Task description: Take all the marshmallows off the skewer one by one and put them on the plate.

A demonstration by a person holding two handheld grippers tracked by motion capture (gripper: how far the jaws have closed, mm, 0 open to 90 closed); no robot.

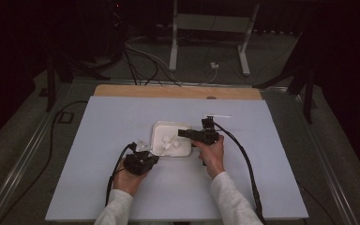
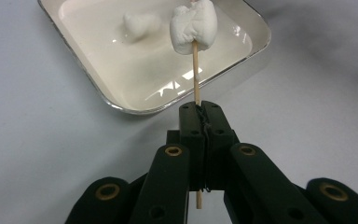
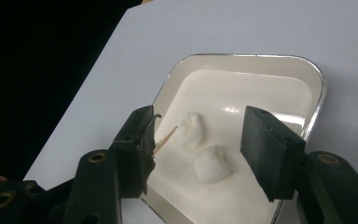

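Left gripper view – left tool [image 2: 200, 114] clamps skewer [image 2: 196, 70]; right tool [image 3: 200, 144] wide.

Hidden or cut off:
- Skewer [image 2: 196, 70]: middle length clamped between the left gripper [image 2: 199, 109] jaws; upper tip buried in the marshmallow [image 2: 193, 27], whose top runs off the picture's edge.
- Tray [image 2: 121, 100]: far corners cut off in the left gripper view.
- Marshmallows [image 1: 169, 142] in the high view: too small to count.
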